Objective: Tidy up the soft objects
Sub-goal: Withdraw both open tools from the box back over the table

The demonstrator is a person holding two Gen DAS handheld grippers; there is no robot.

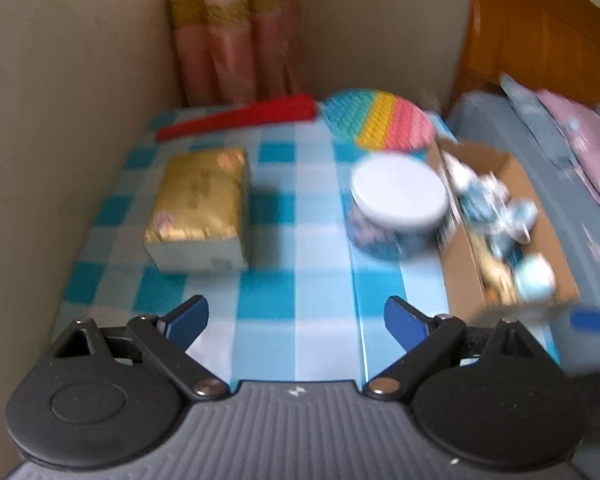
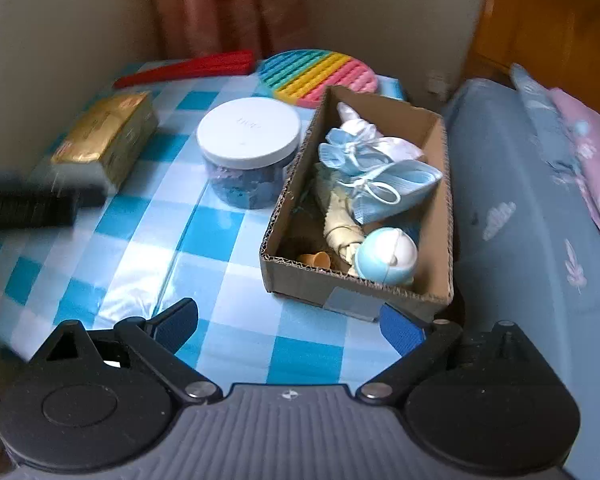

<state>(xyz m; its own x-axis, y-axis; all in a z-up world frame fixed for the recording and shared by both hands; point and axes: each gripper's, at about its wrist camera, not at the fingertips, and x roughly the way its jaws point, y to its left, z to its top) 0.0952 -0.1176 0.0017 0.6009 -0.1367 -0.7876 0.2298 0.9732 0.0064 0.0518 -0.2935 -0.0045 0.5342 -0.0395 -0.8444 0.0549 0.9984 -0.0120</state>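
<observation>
A cardboard box (image 2: 436,152) stands at the right of the checked table and holds soft things: light blue face masks (image 2: 392,184), white cloth (image 2: 364,124), a cream twisted piece (image 2: 340,224) and a blue-white ball (image 2: 384,256). The box also shows, blurred, in the left wrist view (image 1: 464,268). My right gripper (image 2: 290,326) is open and empty, low over the table just in front of the box. My left gripper (image 1: 296,322) is open and empty above the table's front middle. The left gripper's body shows blurred at the left of the right wrist view (image 2: 32,204).
On the blue-white checked tablecloth (image 2: 228,240) stand a white-lidded jar (image 2: 248,152), a gold tissue pack (image 2: 108,136), a rainbow bubble mat (image 2: 320,72) and a red comb-like piece (image 2: 188,68). Walls and a curtain close the back. A bed with blue bedding (image 2: 520,220) lies right.
</observation>
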